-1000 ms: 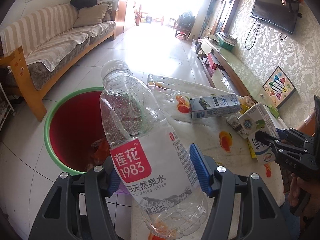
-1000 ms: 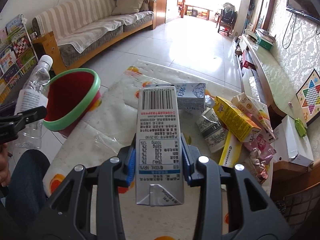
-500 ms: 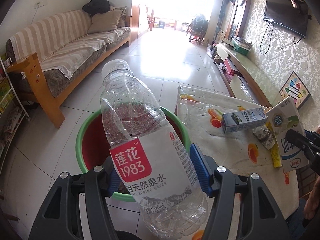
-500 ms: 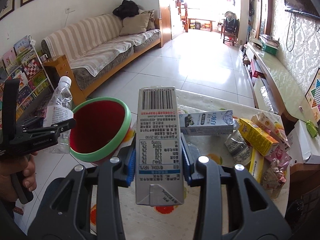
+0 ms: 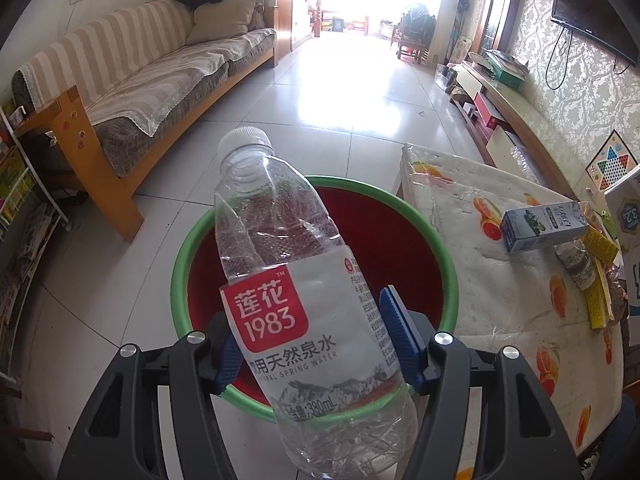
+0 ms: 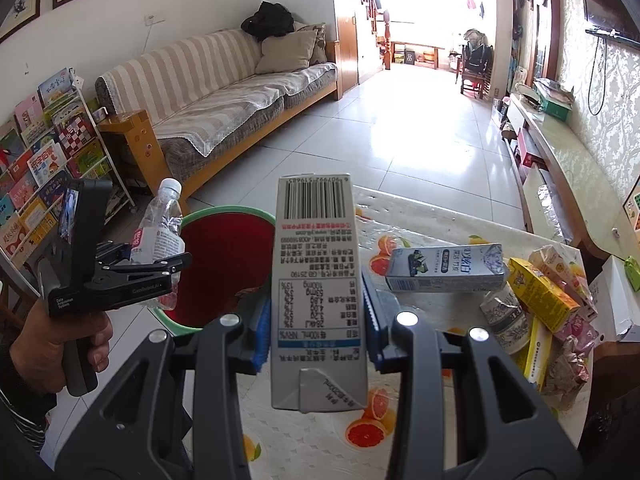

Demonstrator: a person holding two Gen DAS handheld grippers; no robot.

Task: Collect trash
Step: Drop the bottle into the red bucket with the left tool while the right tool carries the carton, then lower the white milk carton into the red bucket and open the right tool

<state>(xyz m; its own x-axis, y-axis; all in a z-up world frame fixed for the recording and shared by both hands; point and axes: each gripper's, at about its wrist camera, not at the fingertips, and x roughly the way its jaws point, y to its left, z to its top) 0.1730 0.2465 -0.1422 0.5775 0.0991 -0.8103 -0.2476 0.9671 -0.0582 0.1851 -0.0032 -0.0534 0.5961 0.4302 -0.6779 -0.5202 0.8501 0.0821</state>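
Trash is partly gathered, by the look of it: two pieces are lifted and none of the rest has been cleared. A crushed water bottle [image 5: 308, 292] is clamped between the blue pads of the left gripper [image 5: 316, 344], cap toward twelve o'clock, and is held above the red bin with a green rim [image 5: 184, 256], so its drop is judged to be next. A milk carton [image 6: 316, 292] is gripped upright by the right gripper [image 6: 316, 328], over the table edge, with the bin at about ten o'clock from it.

Left on the fruit-print tablecloth [image 6: 436, 224] are a grey-blue carton [image 6: 444, 268] lying on its side, a yellow juice box [image 6: 540, 296], a crumpled cup or can [image 6: 502, 316] and wrappers [image 6: 568, 364], all at about two to three o'clock from the held carton.

Inside the bin, something orange-red seems to lie near the bottom [image 6: 244, 296], though it is mostly hidden by the carton and gripper.
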